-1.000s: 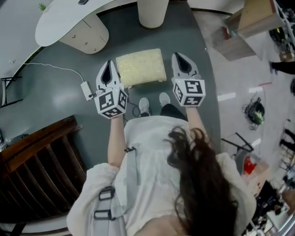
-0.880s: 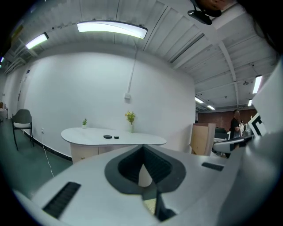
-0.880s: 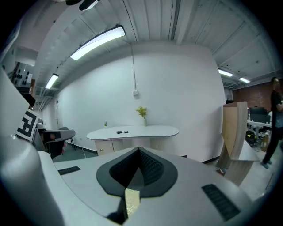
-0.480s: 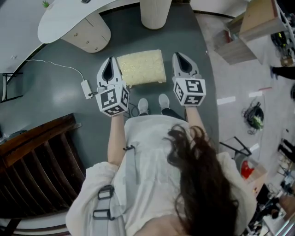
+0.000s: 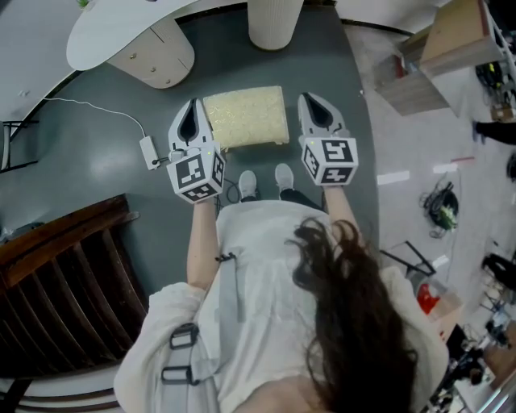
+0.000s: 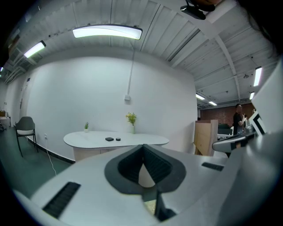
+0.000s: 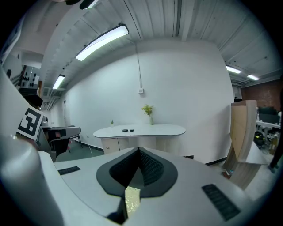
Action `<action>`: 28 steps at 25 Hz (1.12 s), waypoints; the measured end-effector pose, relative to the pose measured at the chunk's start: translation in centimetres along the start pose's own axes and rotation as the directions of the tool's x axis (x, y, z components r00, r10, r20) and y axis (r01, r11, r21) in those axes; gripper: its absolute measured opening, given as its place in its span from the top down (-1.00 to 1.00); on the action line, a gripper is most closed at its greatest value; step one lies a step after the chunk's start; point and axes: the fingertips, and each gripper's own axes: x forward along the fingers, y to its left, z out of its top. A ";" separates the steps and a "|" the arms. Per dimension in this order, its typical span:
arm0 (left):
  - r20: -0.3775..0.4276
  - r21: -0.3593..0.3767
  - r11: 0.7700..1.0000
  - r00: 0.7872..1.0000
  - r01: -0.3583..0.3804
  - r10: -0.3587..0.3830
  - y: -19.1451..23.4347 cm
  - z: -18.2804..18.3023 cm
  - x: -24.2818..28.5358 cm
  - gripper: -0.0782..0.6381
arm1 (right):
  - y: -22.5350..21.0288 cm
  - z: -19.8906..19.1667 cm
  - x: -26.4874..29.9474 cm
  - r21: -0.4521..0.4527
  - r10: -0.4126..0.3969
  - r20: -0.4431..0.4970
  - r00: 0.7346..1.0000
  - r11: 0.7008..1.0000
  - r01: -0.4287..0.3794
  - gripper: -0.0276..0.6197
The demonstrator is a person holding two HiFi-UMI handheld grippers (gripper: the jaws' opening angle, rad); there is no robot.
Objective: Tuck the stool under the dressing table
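Little has moved since a second ago. Both claws hold the same station either side of the stool. Only the head view has drifted a touch, so the floor scene sits slightly higher in frame.

Left claw (image 5: 192, 109): jaws together, tips meeting, nothing between them. Right claw (image 5: 313, 103): same, jaws together and empty. Each carries its marker cube at the end nearer the person.

Stool (image 5: 246, 117): rectangular, with a pale cream textured cushion. It stands on the dark grey-green floor (image 5: 97, 169), straight ahead of the person's shoes (image 5: 248, 184). It lies between the two claws, with the left claw just beside its left edge and the right claw just beside its right edge. Contact cannot be told from above. Each gripper view shows a sliver of the cushion below the closed jaws.

Stool is out in the open, not under the white tabletop (image 5: 113, 32). Tabletop is ahead and to the left. Its beige drawer unit (image 5: 153, 60) and ribbed white pedestal (image 5: 274, 20) stand beyond the stool. The pedestal is near the stool's far edge but apart from it.

On tabletop: small plant in a vase (image 6: 131, 119), two small dark items (image 6: 112, 139).

Floor, left of left claw: white adapter (image 5: 149, 152) with cable. Dark slatted wooden furniture (image 5: 72, 274) at lower left.
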 end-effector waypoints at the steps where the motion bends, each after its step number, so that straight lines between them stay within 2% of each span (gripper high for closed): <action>1: 0.003 0.000 1.000 1.000 0.006 -0.006 0.0 0.0 0.0 0.77 | 0.1 0.0 0.0 -0.001 0.004 0.001 1.000 1.000 -0.004 0.91; 3: 0.006 -0.015 0.999 0.999 0.035 -0.035 -0.2 -0.1 0.2 0.71 | 0.2 0.0 0.1 0.005 0.013 0.008 1.000 1.000 -0.013 0.90; 4: 0.003 -0.028 0.998 0.999 0.054 -0.054 -0.3 -0.2 0.4 0.49 | 0.3 0.0 0.2 0.010 0.023 0.010 1.000 1.000 -0.023 0.88; 5: 0.000 -0.035 0.997 0.997 0.071 -0.071 -0.4 -0.4 0.7 0.36 | 0.4 -0.1 0.4 0.018 0.037 0.009 0.999 0.999 -0.037 0.67; 7: 0.013 -0.021 0.996 0.996 0.090 -0.089 -0.6 -0.5 1.0 0.10 | 0.4 -0.5 0.9 0.024 0.054 -0.004 0.999 0.998 -0.054 -0.05; 9: 0.028 -0.009 0.996 0.995 0.093 -0.092 -0.8 -0.5 1.0 -0.06 | 0.3 -1.3 1.3 0.004 0.049 -0.036 0.998 0.999 -0.049 -0.22; 13: 0.001 -0.039 0.995 0.995 0.096 -0.096 -0.5 -1.5 0.9 -0.18 | 0.2 -2.2 1.3 0.000 0.048 -0.069 0.996 0.999 -0.048 -0.27; 21: -0.029 -0.061 0.993 0.995 0.097 -0.099 0.3 -2.5 0.8 -0.20 | 1.0 -2.8 2.1 -0.006 0.068 -0.098 0.993 0.998 -0.069 -0.27; 28: -0.031 -0.089 0.989 0.992 0.122 -0.125 0.2 -2.8 0.6 -0.20 | 1.0 -3.0 2.4 0.065 0.104 -0.091 0.990 0.993 -0.099 -0.27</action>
